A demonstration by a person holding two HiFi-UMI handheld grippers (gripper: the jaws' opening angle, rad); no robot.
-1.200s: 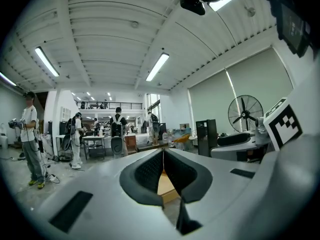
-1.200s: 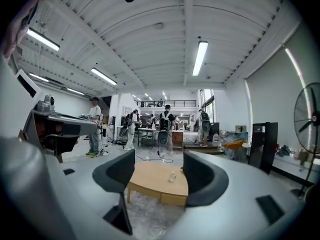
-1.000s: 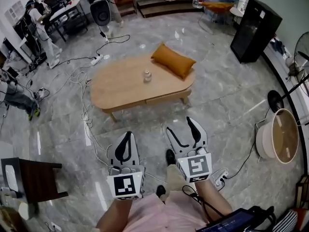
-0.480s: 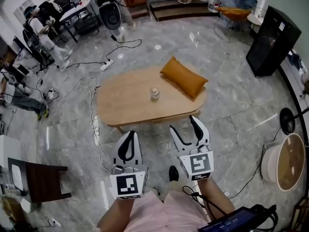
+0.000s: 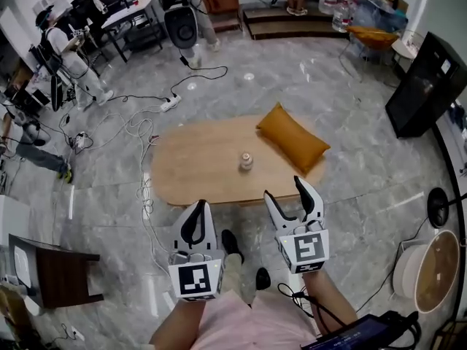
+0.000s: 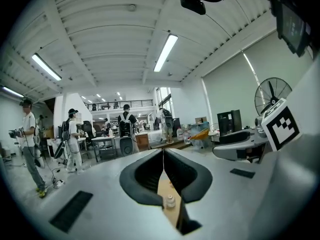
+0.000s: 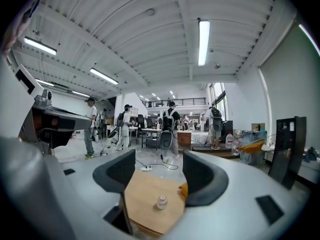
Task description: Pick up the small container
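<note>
The small container [image 5: 246, 161], a pale jar with a lid, stands upright near the middle of the oval wooden table [image 5: 193, 162]. An orange cushion [image 5: 292, 137] lies on the table's right end. Both grippers hang short of the table's near edge, above the floor. My left gripper [image 5: 195, 223] is shut, its tips touching [image 6: 163, 154]; the container [image 6: 171, 201] shows low in its view. My right gripper [image 5: 285, 190] is open and empty, and the container [image 7: 161, 202] appears far ahead between its jaws, on the table [image 7: 142, 204].
Cables [image 5: 139, 141] trail over the marble floor left of the table. A black cabinet [image 5: 427, 86] stands at the right, a round basket [image 5: 430, 268] at lower right, a dark side table [image 5: 51, 268] at lower left. People stand by desks [image 5: 66, 57] at the back left.
The person has walked toward the table, which now lies closer to both grippers. The left gripper stays shut and the right stays open.
</note>
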